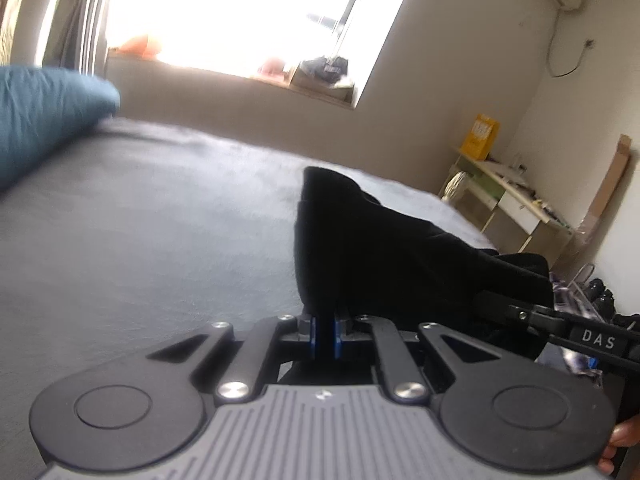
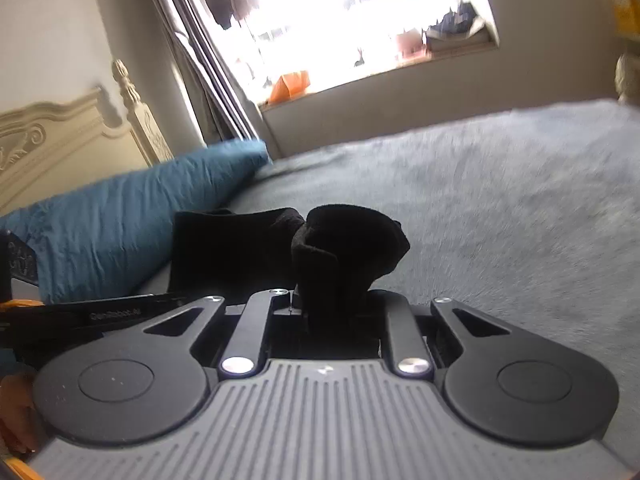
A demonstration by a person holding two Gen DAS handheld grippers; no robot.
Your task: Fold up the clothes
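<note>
A black garment (image 1: 372, 240) hangs raised over the grey bed (image 1: 140, 220). In the left wrist view my left gripper (image 1: 325, 320) is shut on one bunched edge of it, with cloth pinched between the blue pads (image 1: 313, 338). The garment stretches right toward my right gripper (image 1: 520, 314), whose black body reaches in from the right edge. In the right wrist view my right gripper (image 2: 332, 300) is shut on another bunched fold of the black garment (image 2: 348, 244), which hides its fingertips. The left gripper's body (image 2: 112, 312) shows at the left edge there.
A blue pillow (image 2: 120, 220) lies at the head of the bed (image 2: 500, 200), against a cream carved headboard (image 2: 60, 136). A bright window with a cluttered sill (image 1: 312, 76) lies beyond the bed. A desk (image 1: 512, 196) with a yellow box (image 1: 480, 136) stands by the wall.
</note>
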